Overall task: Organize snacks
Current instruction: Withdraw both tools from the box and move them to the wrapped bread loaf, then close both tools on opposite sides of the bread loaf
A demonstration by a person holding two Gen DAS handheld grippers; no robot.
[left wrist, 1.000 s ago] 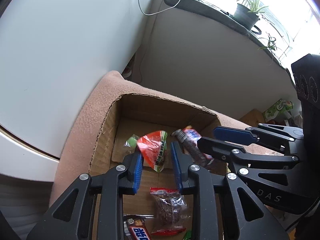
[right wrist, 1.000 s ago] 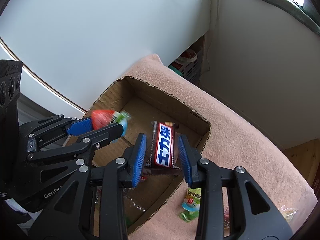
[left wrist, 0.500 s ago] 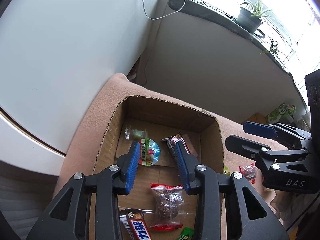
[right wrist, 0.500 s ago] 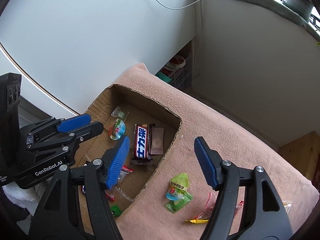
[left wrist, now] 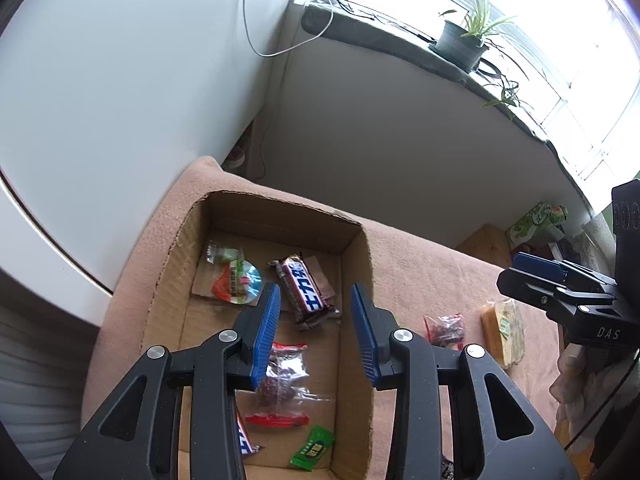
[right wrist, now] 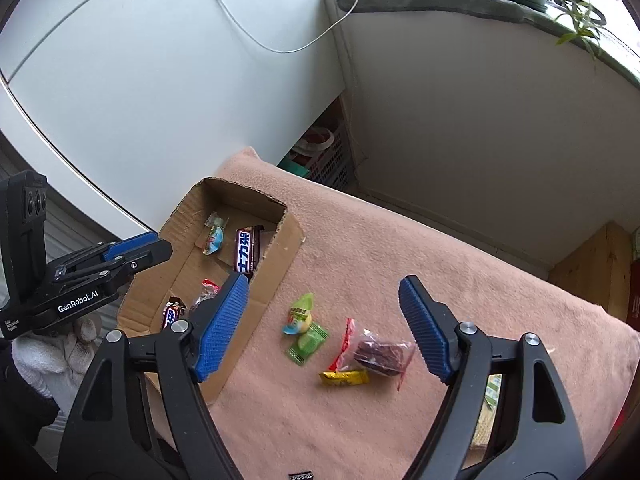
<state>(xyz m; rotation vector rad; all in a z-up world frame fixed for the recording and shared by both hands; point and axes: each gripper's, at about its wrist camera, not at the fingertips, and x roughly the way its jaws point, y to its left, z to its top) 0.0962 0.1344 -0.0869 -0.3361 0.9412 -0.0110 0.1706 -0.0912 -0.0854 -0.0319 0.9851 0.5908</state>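
Note:
An open cardboard box (left wrist: 280, 216) (right wrist: 280, 268) rests on a pink blanket. Inside lie a jelly cup (left wrist: 236, 284) (right wrist: 214, 238), a brown chocolate bar (left wrist: 306, 294) (right wrist: 245, 254), a brown snack in a clear packet (left wrist: 280, 380), a green candy (left wrist: 314, 448) and a second bar (left wrist: 244, 440). My left gripper (left wrist: 314, 300) (right wrist: 148, 248) hovers above the box, open and holding nothing. My right gripper (right wrist: 323, 284) (left wrist: 532, 272) hangs over the blanket right of the box, its jaws opening with nothing between them. Below it lie a green jelly cup (right wrist: 302, 316), a green packet (right wrist: 308, 344), a yellow candy (right wrist: 344, 377) and a brown snack packet (right wrist: 380, 354).
The pink blanket (right wrist: 400, 248) covers the whole surface and drops off at its far edge. A yellow cracker packet (left wrist: 502, 332) lies at the right. Behind are a white wall, a sill with a potted plant (left wrist: 460, 40) and a crate (right wrist: 328, 156) on the floor.
The left gripper let the jelly cup fall into the box and drew back. The right gripper dropped the chocolate bar in the box, swung right over the blanket and opened wide.

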